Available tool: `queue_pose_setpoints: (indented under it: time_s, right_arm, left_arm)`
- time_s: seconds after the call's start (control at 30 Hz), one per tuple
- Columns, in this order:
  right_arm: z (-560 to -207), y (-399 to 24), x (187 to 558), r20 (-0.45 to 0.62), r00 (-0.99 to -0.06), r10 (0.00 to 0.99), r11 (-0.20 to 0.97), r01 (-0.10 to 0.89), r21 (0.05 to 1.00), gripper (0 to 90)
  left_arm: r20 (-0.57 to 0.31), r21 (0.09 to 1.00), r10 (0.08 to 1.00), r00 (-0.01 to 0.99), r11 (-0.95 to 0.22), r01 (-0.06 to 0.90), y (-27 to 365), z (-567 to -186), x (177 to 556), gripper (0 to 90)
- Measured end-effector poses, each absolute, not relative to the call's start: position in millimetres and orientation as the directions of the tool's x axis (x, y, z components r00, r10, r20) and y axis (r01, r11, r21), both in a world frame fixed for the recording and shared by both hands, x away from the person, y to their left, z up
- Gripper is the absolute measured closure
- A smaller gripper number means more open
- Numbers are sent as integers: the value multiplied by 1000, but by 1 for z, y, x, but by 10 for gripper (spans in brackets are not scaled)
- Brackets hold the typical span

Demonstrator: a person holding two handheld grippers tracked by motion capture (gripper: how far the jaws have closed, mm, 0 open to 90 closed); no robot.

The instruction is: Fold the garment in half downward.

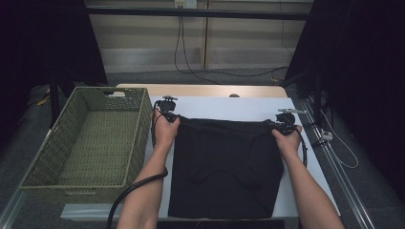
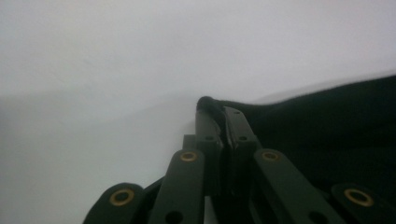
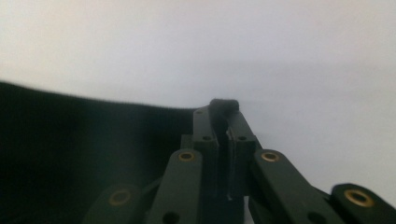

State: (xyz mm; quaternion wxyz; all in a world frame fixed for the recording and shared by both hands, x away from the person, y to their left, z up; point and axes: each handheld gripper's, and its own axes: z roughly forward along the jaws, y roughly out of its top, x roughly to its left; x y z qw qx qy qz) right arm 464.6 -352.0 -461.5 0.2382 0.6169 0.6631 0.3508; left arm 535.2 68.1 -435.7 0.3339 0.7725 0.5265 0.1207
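A black garment [image 1: 224,162] lies spread flat on the white table top [image 1: 229,107], its near hem reaching the table's front edge. My left gripper [image 1: 168,113] is shut on the garment's far left corner; in the left gripper view the black cloth [image 2: 327,121] is pinched between the closed jaws at their tips [image 2: 215,109]. My right gripper [image 1: 282,123] is shut on the far right corner; in the right gripper view the cloth [image 3: 93,140] runs off to the left from the pinched tips [image 3: 223,106]. Both hands rest low at the garment's far edge.
A green woven basket [image 1: 141,119], nothing inside, stands at the table's left, close beside my left hand. A wooden strip [image 1: 200,89] runs behind the white top. Cables hang on the back wall and lie on the floor at right [image 1: 334,138].
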Motion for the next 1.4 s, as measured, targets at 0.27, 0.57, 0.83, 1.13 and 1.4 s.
queue_pose_setpoints:
  time_s: [0.27, 0.57, 0.83, 1.13, 1.4]
  right_arm:
    - [-447, -360, 484, 128, -130, 983, -22, 615, 788, 863]
    - [-442, -357, 514, 119, -114, 986, -33, 574, 818, 769]
    - [-440, -347, 486, 136, -161, 978, -4, 632, 775, 376]
    - [-429, -324, 432, 139, -275, 951, 69, 628, 775, 309]
    - [-435, -310, 392, 120, -351, 929, 145, 642, 753, 347]
  left_arm:
    - [-144, 680, 902, 407, -209, 703, 71, -421, 556, 864]
    - [-190, 688, 899, 395, -165, 706, 74, -425, 583, 764]
    - [-270, 676, 892, 364, -93, 731, 68, -436, 553, 270]
    - [-255, 684, 884, 391, -121, 719, 66, -433, 504, 166]
    - [-247, 683, 855, 457, -181, 708, 63, -437, 471, 138]
